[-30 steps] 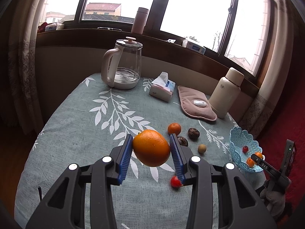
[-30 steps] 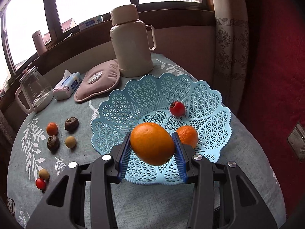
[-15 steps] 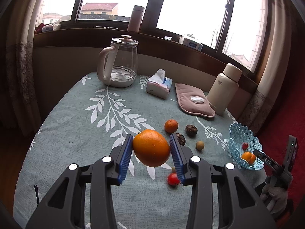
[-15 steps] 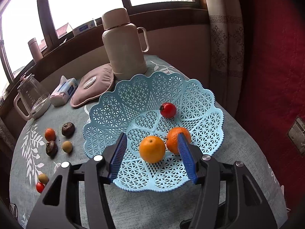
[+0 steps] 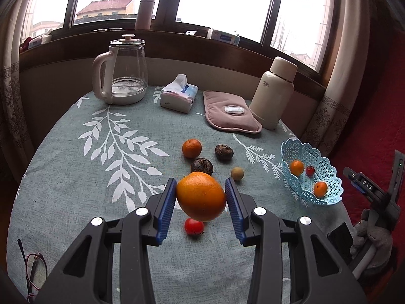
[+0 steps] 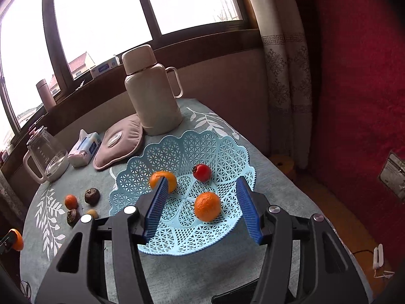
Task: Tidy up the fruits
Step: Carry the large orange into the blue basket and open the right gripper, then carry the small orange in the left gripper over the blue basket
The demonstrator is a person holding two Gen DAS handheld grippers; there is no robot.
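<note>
The left tongs (image 5: 200,197) are pinching a big orange (image 5: 200,196) between their blue pads, holding it in the air above the table (image 5: 76,177). A small red fruit (image 5: 194,226) is lying on the cloth directly under it.

The right tongs (image 6: 202,207) are standing spread over the blue basket (image 6: 157,154), gripping nothing; their jaws have just been opening, and the orange (image 6: 207,206) sitting in the basket between them is free of both pads. A second orange (image 6: 158,178) and a red fruit (image 6: 202,172) are lying deeper in the basket, the former partly hidden behind the left pad.

The relation that matters: seen from the left camera, the basket (image 5: 326,167) is sitting at the right edge of the table, well apart from the held orange and off to its right. So the left hand is probably facing a sideways carry to the right, across the loose fruit: a small orange (image 5: 191,148), two dark fruits (image 5: 224,152) (image 5: 201,166) and a pale round one (image 5: 237,173). The right hand is much the nearer to the basket and is hovering just over it, so it likely needs to clear away before the left one arrives. The big orange is close to round, so its orientation should matter little when dropped.
</note>
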